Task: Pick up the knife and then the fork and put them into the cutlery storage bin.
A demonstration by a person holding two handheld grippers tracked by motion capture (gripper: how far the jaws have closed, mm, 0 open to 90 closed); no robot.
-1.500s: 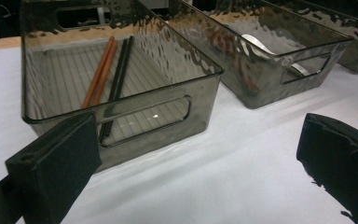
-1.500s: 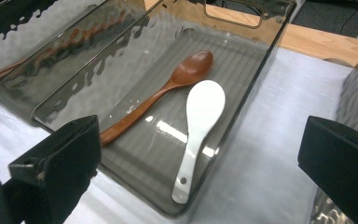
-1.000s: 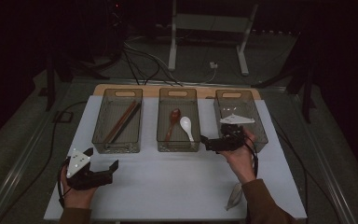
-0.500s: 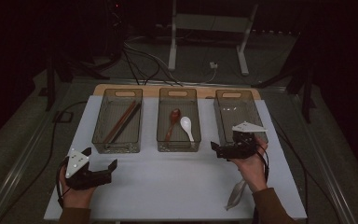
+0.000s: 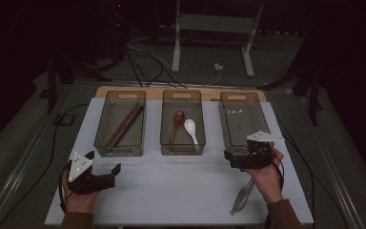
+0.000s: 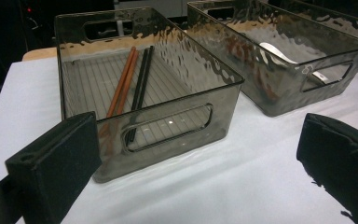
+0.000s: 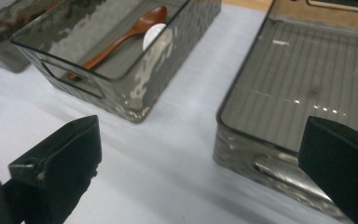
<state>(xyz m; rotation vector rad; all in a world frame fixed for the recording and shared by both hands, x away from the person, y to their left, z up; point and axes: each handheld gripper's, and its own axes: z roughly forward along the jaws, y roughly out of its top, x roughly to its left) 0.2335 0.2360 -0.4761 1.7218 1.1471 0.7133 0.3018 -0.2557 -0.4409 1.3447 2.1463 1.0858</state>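
Since the earlier frames, the right gripper [image 5: 232, 158] has pulled back from over the right bin toward the person and now sits at the near end of that bin, low over the table; the left gripper [image 5: 104, 167] has stayed at the near left of the table.

Three smoky transparent plastic bins with cut-out handles stand side by side on the white table top [image 5: 181, 186]. In the left bin [image 5: 99, 143] lie two long sticks, one reddish-brown wooden chopstick [image 6: 123, 79] and one black chopstick [image 6: 142, 79], close beside each other. In the middle bin [image 5: 181, 148] lie two spoons: one brown wooden spoon [image 5: 176, 123] and one white ceramic spoon [image 5: 190, 130], just beside it. The right bin [image 5: 225, 125] shows only its ribbed floor.

Both grippers have their jaws wide apart and hold nothing. In the left gripper view the black pads frame the near wall of the left bin. In the right gripper view the pads frame the gap between the middle bin and the right bin.

One shiny silver-grey utensil [image 5: 242, 198] lies on the table near the right hand [image 5: 267, 176], apart from the bins; I cannot tell exactly what kind it is.
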